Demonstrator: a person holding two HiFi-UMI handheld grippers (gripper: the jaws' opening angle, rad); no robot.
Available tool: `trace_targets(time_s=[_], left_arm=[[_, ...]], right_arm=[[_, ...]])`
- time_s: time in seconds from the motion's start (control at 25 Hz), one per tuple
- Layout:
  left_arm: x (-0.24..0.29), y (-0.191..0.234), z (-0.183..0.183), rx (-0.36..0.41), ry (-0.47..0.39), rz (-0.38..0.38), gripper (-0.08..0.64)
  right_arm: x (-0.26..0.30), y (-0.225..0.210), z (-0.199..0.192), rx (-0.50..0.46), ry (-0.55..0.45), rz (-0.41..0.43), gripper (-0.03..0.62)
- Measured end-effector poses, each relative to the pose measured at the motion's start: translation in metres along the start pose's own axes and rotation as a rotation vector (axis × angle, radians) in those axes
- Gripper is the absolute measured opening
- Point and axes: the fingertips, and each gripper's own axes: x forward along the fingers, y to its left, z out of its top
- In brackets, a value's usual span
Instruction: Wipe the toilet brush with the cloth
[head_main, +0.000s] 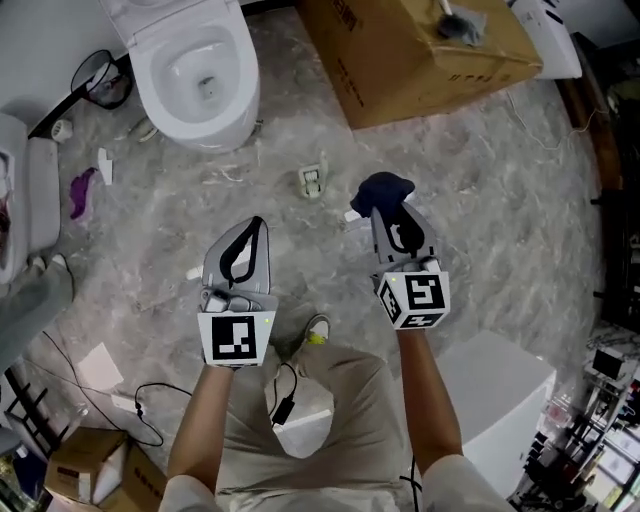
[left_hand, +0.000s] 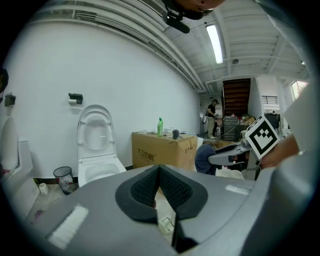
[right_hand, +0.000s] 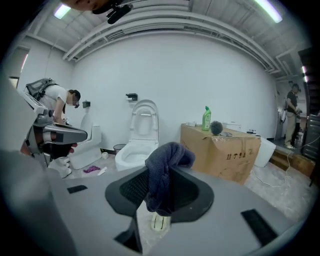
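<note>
A dark blue cloth is pinched in my right gripper, which is shut on it; in the right gripper view the cloth bunches up above the closed jaws of that gripper. My left gripper is held beside it, to the left, shut with nothing in it; its jaws meet in the left gripper view. The toilet brush lies on top of the cardboard box, far ahead of both grippers, and its grey bristle head shows beside a green bottle.
A white toilet with its lid up stands ahead on the left, the cardboard box ahead on the right. A small white fitting and a purple scrap lie on the marbled floor. A white box sits near my right.
</note>
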Motion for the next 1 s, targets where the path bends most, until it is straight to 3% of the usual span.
trace_targets(time_s=[0.28,0.56,0.8,1.0], left_arm=[[0.072,0.016,-0.094,0.025,-0.092,-0.016,0.002],[0.111,0.020,-0.171,0.067,-0.162,-0.037,0.002],[0.143,0.020,-0.202,0.149,-0.198,-0.087,0.002],[0.160,0.017,-0.204,0.079,-0.214,-0.118,0.002]], right_arm=[[0.084,-0.012,-0.048,-0.063,-0.129,0.010,0.109],[0.126,-0.012,-0.095,-0.169,-0.221,0.032,0.106],[0.144,-0.021,-0.123,-0.191,-0.246,0.019,0.106],[0.151,-0.024,-0.126,-0.199,-0.255,0.033,0.106]])
